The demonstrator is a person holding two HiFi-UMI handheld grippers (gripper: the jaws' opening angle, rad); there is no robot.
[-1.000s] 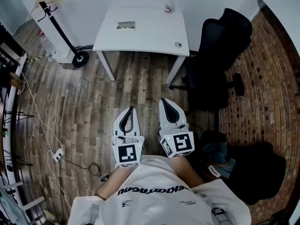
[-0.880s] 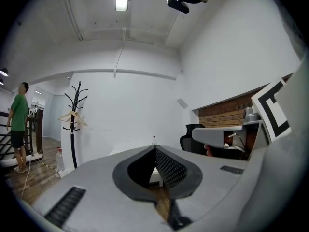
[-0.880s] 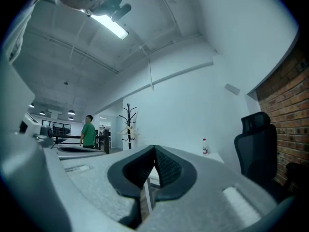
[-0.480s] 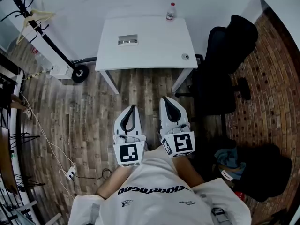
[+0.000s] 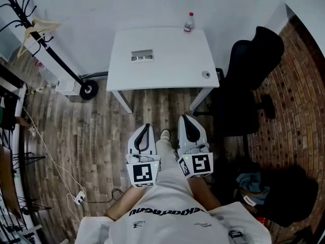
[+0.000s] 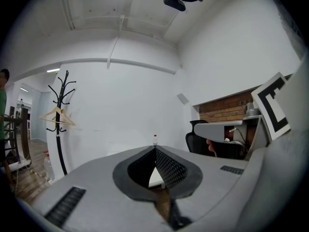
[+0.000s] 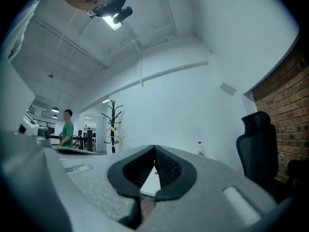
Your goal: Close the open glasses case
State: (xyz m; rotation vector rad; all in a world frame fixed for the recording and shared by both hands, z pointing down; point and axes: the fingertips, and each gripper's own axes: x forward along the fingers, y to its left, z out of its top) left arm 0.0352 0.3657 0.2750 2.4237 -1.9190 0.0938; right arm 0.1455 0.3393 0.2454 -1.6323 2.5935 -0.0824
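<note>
The open glasses case (image 5: 142, 56), small and grey, lies on the white table (image 5: 167, 60) far ahead of me in the head view. My left gripper (image 5: 147, 126) and right gripper (image 5: 184, 118) are held close to my body over the wood floor, well short of the table. Both have their jaws shut with nothing between them, tips meeting in the left gripper view (image 6: 155, 149) and the right gripper view (image 7: 154, 148). My leg and shoe (image 5: 164, 135) show between them. The case itself does not show in either gripper view.
A plastic bottle (image 5: 189, 22) stands at the table's far edge and a small round object (image 5: 205, 74) near its right corner. A black office chair (image 5: 249, 80) sits right of the table, a coat rack (image 5: 30, 24) and a wheel (image 5: 88, 89) to its left. Cables (image 5: 56, 156) lie on the floor.
The table has come nearer and lower in the head view as I walk toward it. Both grippers stay shut in front of my body; my leg now shows between them.
</note>
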